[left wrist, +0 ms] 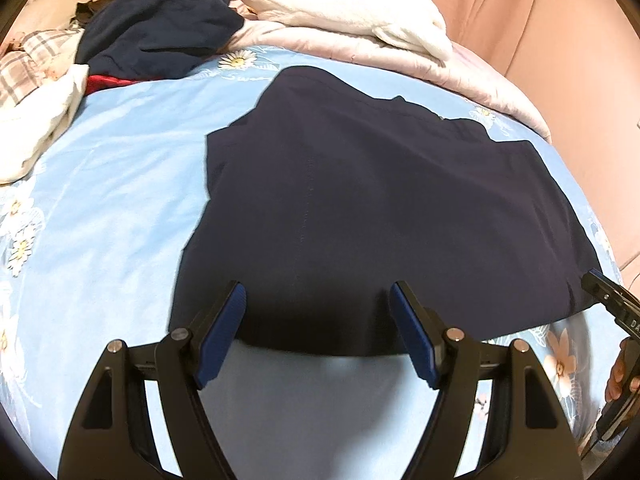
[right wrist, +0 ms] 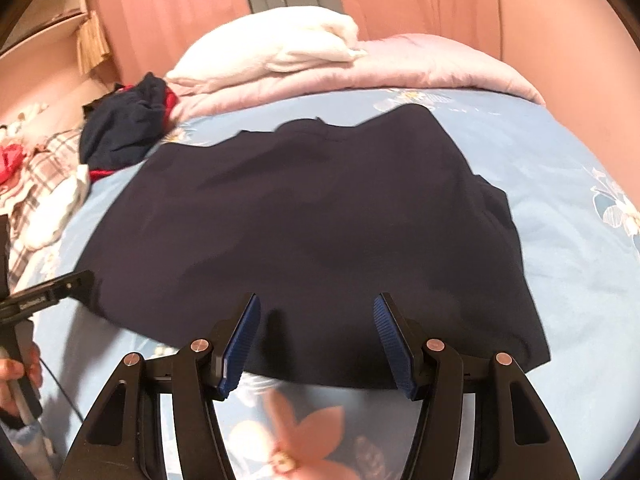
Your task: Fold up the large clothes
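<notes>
A large dark navy garment (left wrist: 360, 200) lies spread flat on the light blue flowered bedsheet (left wrist: 112, 184); it also shows in the right wrist view (right wrist: 304, 216). My left gripper (left wrist: 318, 292) is open and empty, its blue pads (left wrist: 224, 332) over the garment's near hem. My right gripper (right wrist: 316, 304) is open and empty over the same hem, further right. The right gripper's tip shows at the left wrist view's right edge (left wrist: 600, 284); the left gripper's tip shows at the right wrist view's left edge (right wrist: 76, 284).
A crumpled navy garment (left wrist: 160, 32) with red cloth, a white folded blanket (left wrist: 344, 12) on a pink quilt (left wrist: 460, 72), and a plaid and white pile (left wrist: 36, 92) lie at the bed's far side. A pink curtain (right wrist: 200, 12) hangs behind.
</notes>
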`<state>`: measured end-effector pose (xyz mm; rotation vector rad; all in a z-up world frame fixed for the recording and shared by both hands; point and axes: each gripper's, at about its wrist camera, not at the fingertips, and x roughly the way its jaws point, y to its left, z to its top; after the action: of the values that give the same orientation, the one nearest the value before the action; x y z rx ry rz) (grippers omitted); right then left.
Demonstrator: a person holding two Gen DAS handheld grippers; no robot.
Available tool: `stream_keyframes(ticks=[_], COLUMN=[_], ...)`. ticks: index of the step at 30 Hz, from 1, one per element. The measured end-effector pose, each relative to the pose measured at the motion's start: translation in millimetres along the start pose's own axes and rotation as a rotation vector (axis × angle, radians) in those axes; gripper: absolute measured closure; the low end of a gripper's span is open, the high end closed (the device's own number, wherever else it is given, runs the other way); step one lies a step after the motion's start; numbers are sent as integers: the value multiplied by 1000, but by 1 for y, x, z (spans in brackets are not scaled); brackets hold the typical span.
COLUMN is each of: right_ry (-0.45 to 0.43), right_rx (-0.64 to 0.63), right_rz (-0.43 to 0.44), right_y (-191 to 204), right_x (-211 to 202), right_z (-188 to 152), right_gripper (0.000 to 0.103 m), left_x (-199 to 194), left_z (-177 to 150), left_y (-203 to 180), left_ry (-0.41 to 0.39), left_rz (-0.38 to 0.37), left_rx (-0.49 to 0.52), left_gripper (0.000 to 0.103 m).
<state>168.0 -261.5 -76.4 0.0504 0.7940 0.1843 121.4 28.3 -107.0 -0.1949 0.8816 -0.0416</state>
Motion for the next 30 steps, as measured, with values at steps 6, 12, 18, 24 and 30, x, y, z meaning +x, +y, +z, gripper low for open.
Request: stream_keyframes(ticks=[6,12,18,24,30], right_ry=[13,39,52,64,65], right_rx=[-23,-16,-23,-45,-55], right_rz=[32,55,78,102,103], right_y=[17,26,35,45,50], right_x=[0,3,2,8,17], right_z=[-6,-14,-20,-23,-21], right_gripper=[44,44,44,44,44], left_x=[-10,-9,0,18,40], left_z=[-13,-22,-36,-41,-9], left_y=[12,34,83,121,134], left_ry=[17,61,107,146,162], left_rz=[-2,-98,-306,-481,-507], left_rx=[-35,-141,-436,-608,-595], left_gripper=[28,28,27,25,23])
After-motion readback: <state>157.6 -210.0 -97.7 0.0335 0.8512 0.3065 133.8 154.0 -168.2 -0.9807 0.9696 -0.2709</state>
